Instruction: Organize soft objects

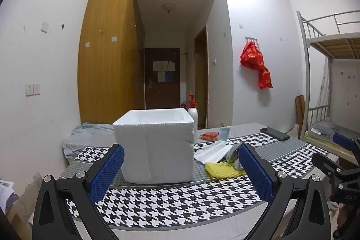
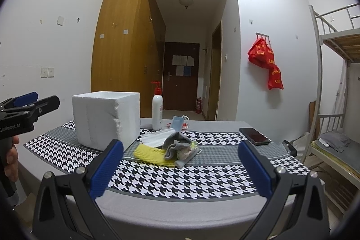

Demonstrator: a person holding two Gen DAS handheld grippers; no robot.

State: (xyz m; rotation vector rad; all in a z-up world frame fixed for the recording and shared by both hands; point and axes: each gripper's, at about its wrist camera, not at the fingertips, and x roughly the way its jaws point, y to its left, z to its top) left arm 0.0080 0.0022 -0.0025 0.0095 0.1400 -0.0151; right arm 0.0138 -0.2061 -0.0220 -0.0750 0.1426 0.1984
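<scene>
Holding both tools above the near edge of the table, I keep my left gripper spread wide and empty, with the white foam box straight ahead of it. My right gripper is also spread wide and empty. Ahead of it, between its fingers, lies the soft pile: a yellow foam net, a grey sock and a white mask, just right of the box.

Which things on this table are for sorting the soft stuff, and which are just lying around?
For the job: white foam box, yellow foam net, grey sock, white cloth, blue face mask.

Lying about: phone, pump bottle, red packet.
</scene>
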